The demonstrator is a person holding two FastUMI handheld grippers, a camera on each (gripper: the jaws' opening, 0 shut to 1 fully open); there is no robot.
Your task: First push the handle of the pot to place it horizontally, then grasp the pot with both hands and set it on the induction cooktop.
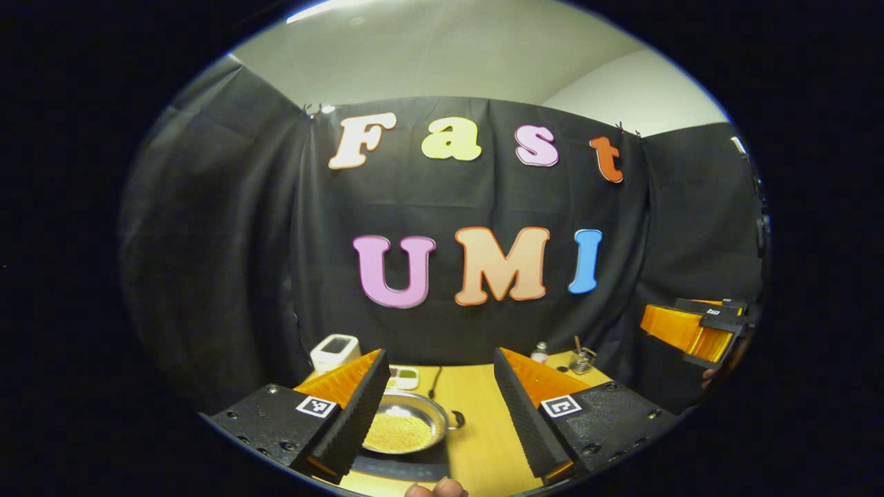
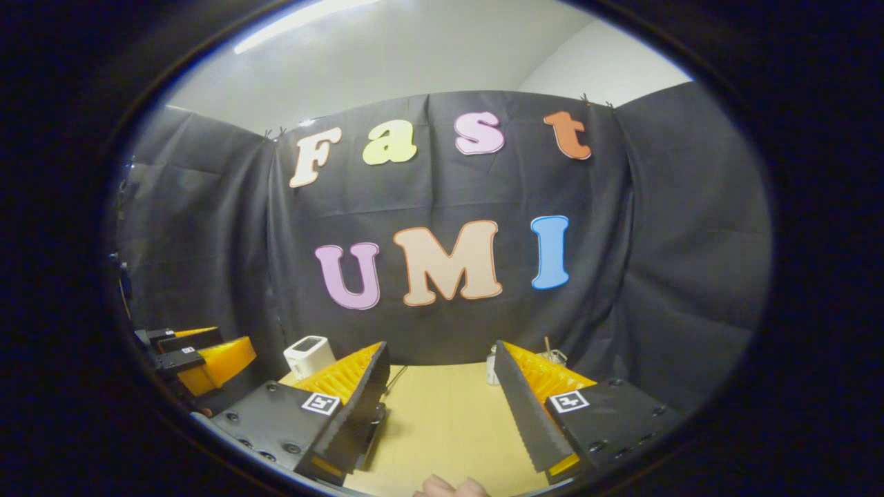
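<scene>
A shallow silver pot [image 1: 407, 422] with a yellowish inside sits on the wooden table [image 1: 476, 414], partly hidden behind my left finger. A small dark handle [image 1: 457, 419] sticks out on its right side. A dark flat slab, probably the induction cooktop [image 1: 400, 469], lies at the pot's near edge. My left gripper [image 1: 438, 366] hangs open above the table, with the pot low between its fingers and nothing held. My right gripper [image 2: 440, 355] is open over bare table [image 2: 442, 421], empty. Each gripper also shows from the side: the right gripper [image 1: 697, 328], the left gripper [image 2: 197, 359].
A white box-shaped device [image 1: 335, 352] stands at the back left of the table. A small tray [image 1: 402, 377] and a cable [image 1: 435, 383] lie behind the pot. A little bottle [image 1: 540, 353] and a wire holder [image 1: 583, 359] stand at the back right. A person's fingertips [image 2: 452, 486] show at the bottom.
</scene>
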